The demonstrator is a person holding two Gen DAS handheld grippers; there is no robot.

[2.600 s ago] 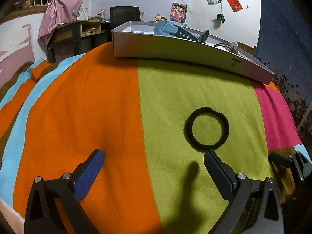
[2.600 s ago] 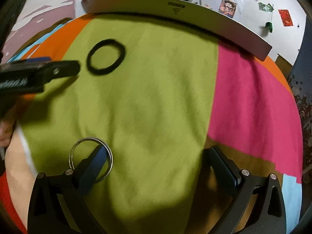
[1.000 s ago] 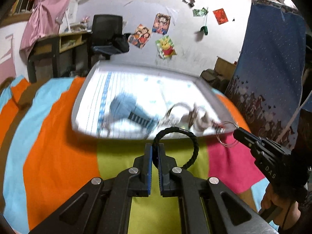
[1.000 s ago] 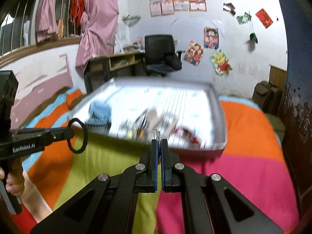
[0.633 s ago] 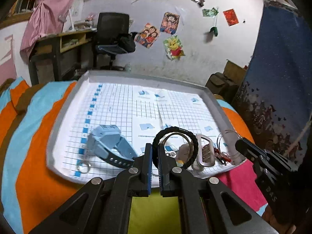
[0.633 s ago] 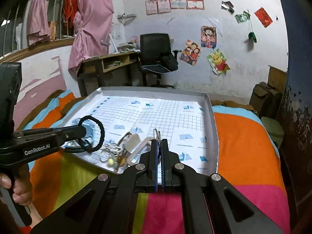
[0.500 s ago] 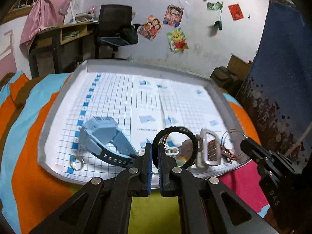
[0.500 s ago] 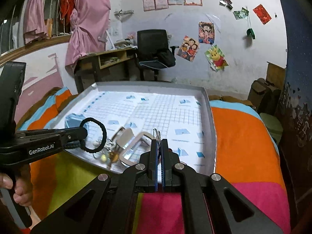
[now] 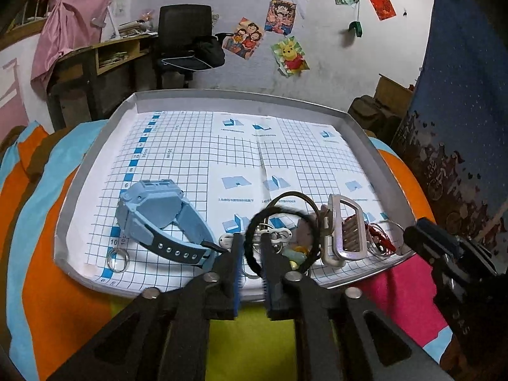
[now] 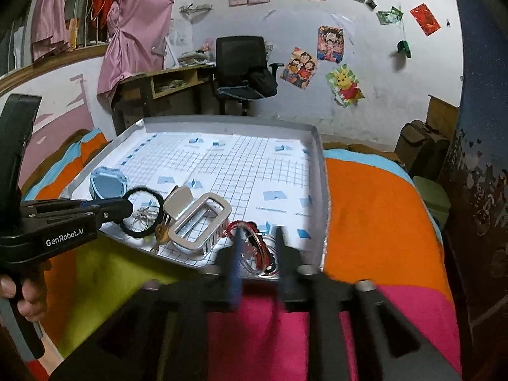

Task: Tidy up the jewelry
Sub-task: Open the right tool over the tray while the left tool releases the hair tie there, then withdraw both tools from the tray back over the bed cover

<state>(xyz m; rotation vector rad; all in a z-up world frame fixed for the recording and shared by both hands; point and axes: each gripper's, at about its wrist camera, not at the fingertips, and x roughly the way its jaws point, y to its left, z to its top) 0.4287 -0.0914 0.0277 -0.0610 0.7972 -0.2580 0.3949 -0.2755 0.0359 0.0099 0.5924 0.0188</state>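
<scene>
My right gripper (image 10: 256, 247) hung parted over the shallow grey tray's (image 10: 319, 158) near edge, above a red braided bracelet (image 10: 254, 238).

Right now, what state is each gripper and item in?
Left gripper: open, band loose between fingers.
Right gripper: open, blurred.
Band: over tray near edge, unclamped.
Key ring: in tray, ungripped.
Watch: on its side in tray.
Carabiner: lying in tray.
</scene>
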